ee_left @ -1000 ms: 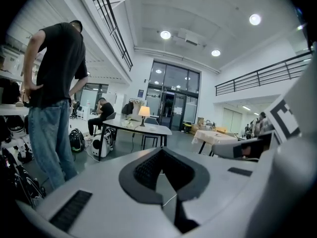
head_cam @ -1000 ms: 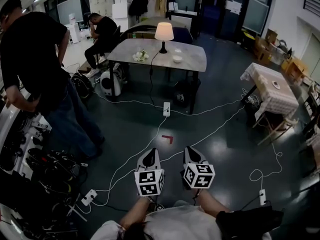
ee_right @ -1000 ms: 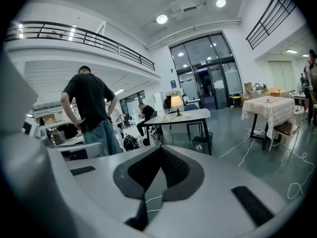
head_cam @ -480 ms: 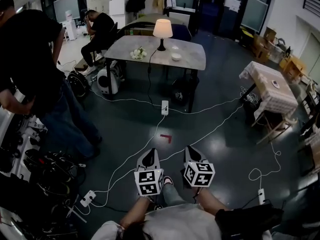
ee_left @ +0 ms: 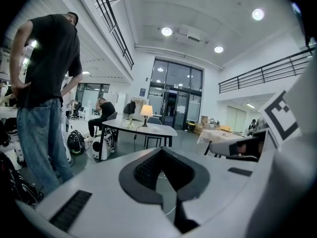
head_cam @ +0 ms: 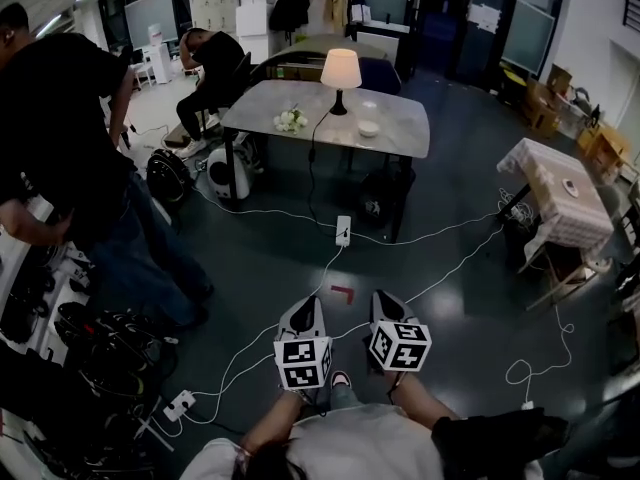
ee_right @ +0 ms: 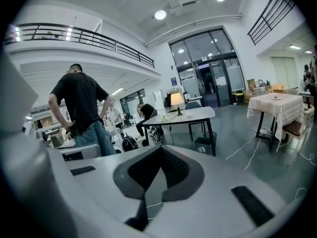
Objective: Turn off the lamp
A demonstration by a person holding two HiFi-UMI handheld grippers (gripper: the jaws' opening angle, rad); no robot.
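The lamp (head_cam: 341, 76) stands lit, with a pale shade on a dark base, at the back of a grey table (head_cam: 400, 138) far across the room. It also shows small in the left gripper view, lamp (ee_left: 146, 112), and in the right gripper view, lamp (ee_right: 177, 100). My left gripper (head_cam: 308, 304) and right gripper (head_cam: 384, 298) are held side by side low in the head view, pointing toward that table and well short of it. The left gripper (ee_left: 161, 150) has its jaws together with nothing between them. The right gripper (ee_right: 159, 148) stands the same.
A person in a black shirt (head_cam: 70, 138) stands at the left, and another (head_cam: 215, 63) sits behind the table. White cables and a power strip (head_cam: 344, 230) cross the dark floor. Flowers (head_cam: 291, 120) and a white bowl (head_cam: 369, 128) share the lamp's table. A cloth-covered table (head_cam: 560, 193) stands at the right.
Both grippers and the head view have moved forward across the floor; the red floor mark now lies just ahead of the gripper tips. Both grippers stay shut.
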